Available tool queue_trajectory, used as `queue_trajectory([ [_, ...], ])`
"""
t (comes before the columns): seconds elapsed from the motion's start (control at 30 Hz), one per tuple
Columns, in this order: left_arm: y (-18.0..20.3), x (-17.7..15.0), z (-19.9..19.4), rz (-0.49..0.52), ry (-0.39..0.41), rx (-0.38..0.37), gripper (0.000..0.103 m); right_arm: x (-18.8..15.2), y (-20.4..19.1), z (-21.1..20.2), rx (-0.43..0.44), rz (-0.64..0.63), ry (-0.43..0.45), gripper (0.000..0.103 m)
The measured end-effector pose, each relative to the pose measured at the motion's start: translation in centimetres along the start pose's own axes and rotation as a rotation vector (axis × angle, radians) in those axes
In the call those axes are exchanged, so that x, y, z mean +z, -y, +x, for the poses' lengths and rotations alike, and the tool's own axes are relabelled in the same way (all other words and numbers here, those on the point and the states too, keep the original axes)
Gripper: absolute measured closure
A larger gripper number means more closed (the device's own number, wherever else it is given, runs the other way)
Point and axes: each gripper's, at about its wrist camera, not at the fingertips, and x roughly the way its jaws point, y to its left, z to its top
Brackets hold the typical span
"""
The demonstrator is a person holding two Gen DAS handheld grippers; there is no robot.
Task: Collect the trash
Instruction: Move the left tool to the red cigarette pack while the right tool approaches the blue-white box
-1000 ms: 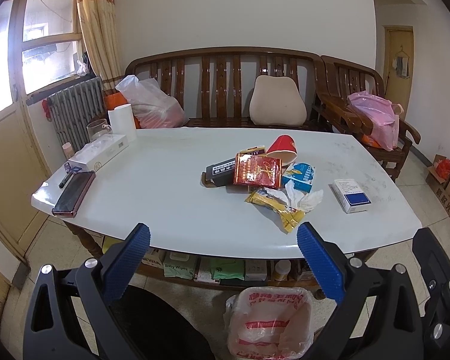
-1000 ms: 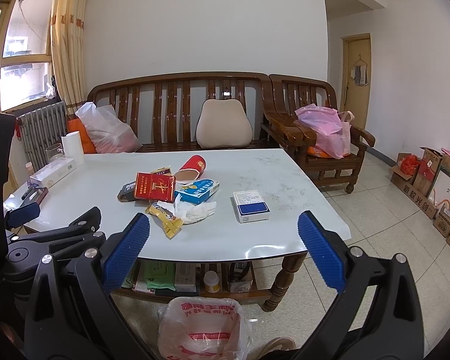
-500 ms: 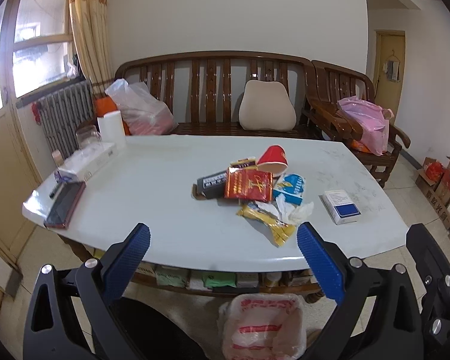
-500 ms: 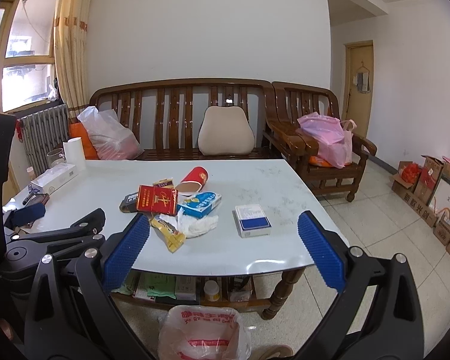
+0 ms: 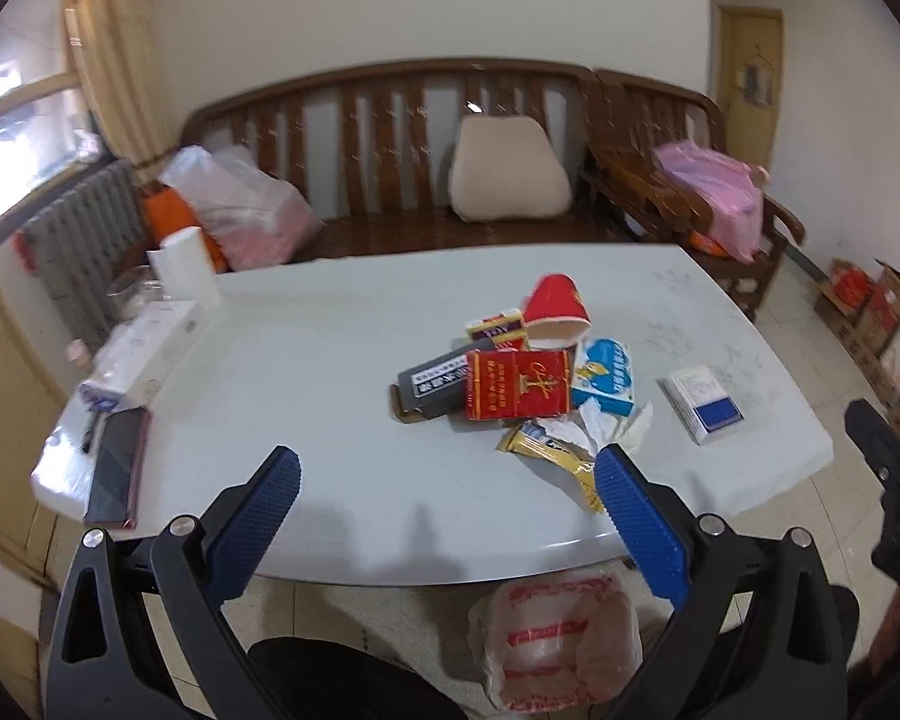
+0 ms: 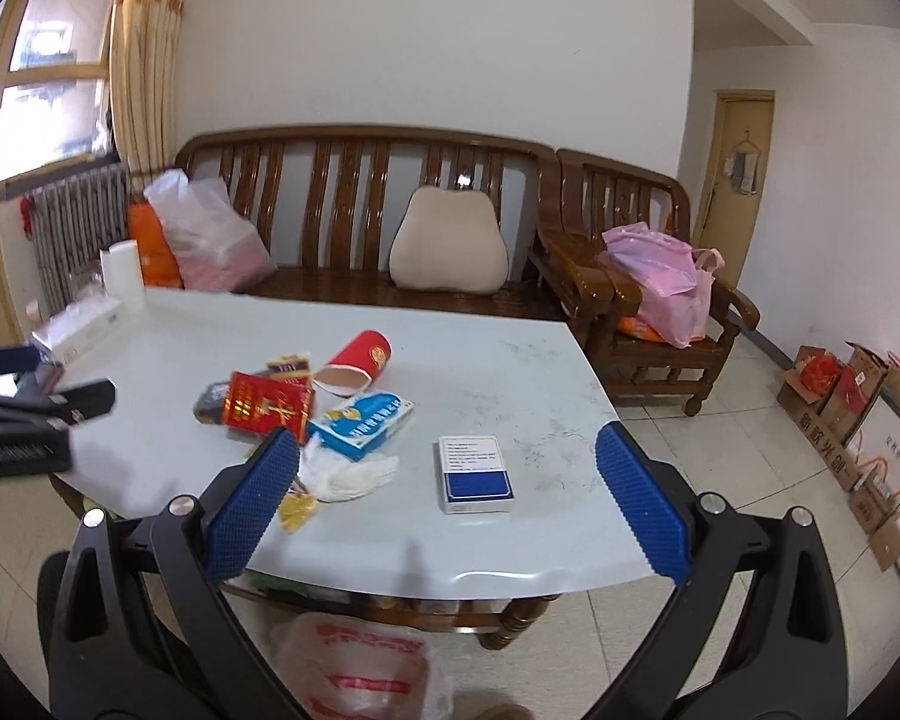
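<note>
My left gripper (image 5: 447,477) and right gripper (image 6: 447,474) both hang spread wide and empty over the table's (image 5: 306,372) near edge; the trash heap (image 5: 519,381) lies mid-table; the trash bag (image 5: 561,639) sits on the floor below.

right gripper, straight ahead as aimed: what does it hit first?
Probably the blue-and-white box: it lies on the table almost centred between the open fingers of the right gripper. Depth is unclear in the fisheye view; a slightly higher line would pass over it.
</note>
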Motion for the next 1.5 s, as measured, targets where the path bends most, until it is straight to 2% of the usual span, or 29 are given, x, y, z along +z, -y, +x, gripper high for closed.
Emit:
queue_trajectory([
  [0.13,0.5,1.5,1.6,0.124,-0.025,-0.064,0.007,0.6,0.8,2.1,0.048,-0.076,-0.051,0.006],
  [0.2,1.5,2.0,2.6,0.256,-0.034,-0.084,0.007,1.0,1.1,3.4,0.079,-0.123,-0.099,0.006],
  [0.27,2.4,2.2,3.8,0.383,-0.046,-0.071,0.007,1.2,1.4,4.4,0.088,-0.157,-0.142,0.006],
  [0.33,2.9,2.4,4.7,0.452,-0.06,-0.069,0.007,1.4,1.6,5.4,0.114,-0.174,-0.187,0.006],
  [0.4,3.5,2.5,5.6,0.52,-0.074,-0.104,0.007,1.7,1.8,6.3,0.129,-0.182,-0.221,0.006],
  [0.57,4.4,3.5,8.2,0.615,-0.12,-0.179,0.007,2.5,2.1,8.5,0.145,-0.196,-0.275,0.006],
  [0.77,5.7,3.0,11.8,0.838,-0.155,-0.204,0.007,2.3,2.5,12.1,0.181,-0.203,-0.375,0.006],
  [0.87,6.0,2.8,13.2,0.892,-0.172,-0.211,0.007,1.9,2.5,13.9,0.192,-0.205,-0.427,0.006],
  [1.2,6.8,2.4,17.7,1.019,-0.251,-0.205,0.007,0.6,2.6,18.8,0.189,-0.201,-0.522,0.006],
  [1.5,7.6,3.2,19.1,1.097,-0.258,-0.212,0.007,-1.3,2.4,21.5,0.205,-0.184,-0.592,0.006],
])
